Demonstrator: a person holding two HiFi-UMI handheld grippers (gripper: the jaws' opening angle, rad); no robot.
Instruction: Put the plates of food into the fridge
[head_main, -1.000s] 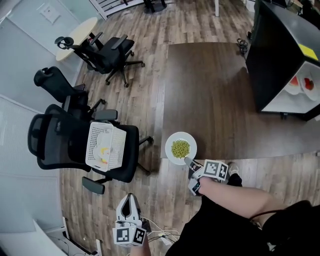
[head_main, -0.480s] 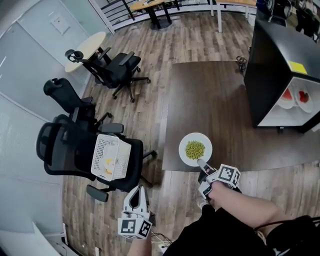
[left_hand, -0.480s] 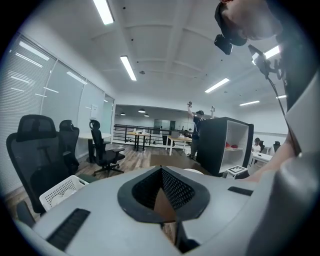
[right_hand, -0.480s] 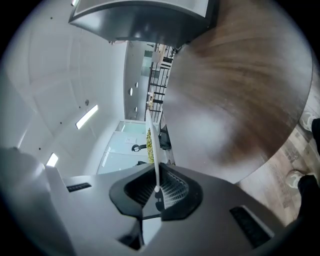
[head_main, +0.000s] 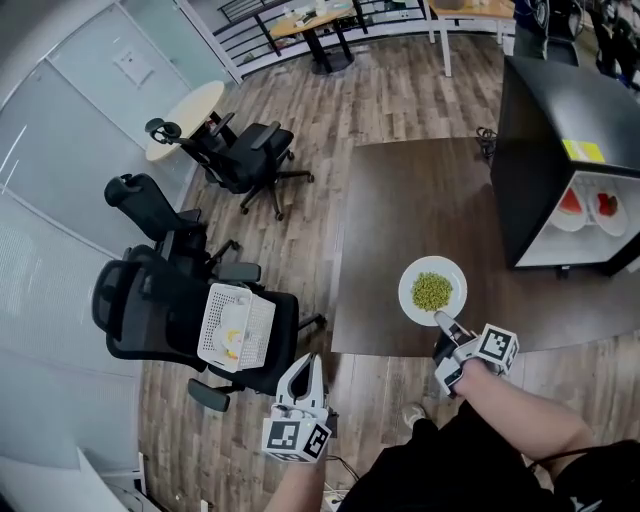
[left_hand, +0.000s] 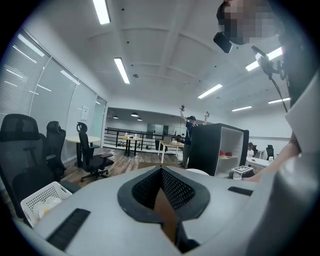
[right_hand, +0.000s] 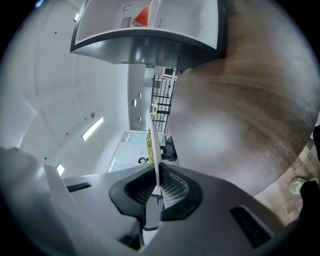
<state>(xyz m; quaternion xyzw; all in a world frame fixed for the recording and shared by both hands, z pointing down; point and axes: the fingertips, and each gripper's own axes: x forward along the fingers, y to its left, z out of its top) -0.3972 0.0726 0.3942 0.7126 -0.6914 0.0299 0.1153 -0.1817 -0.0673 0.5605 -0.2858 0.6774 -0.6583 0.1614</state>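
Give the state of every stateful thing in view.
right tool, shut on the plate's rim
left tool, shut, empty
plate of green food, held by its rim, food on it
fridge, open, red food inside
white basket, on office chair, not empty

1. No word, number or brand can be read anywhere.
2. Yellow label (head_main: 583, 150), at the edge of the fridge (head_main: 530, 160) top, above its open side: any print is too small to read.
3. Paper sheet (head_main: 133, 62), high on the glass wall (head_main: 70, 130): illegible.
4. Cubes of the left gripper (head_main: 306, 360) and right gripper (head_main: 441, 319): black-and-white square markers, patterns only.
5. Fridge inner wall, right gripper view: ring mark (right_hand: 128, 8) above stripes, unreadable.
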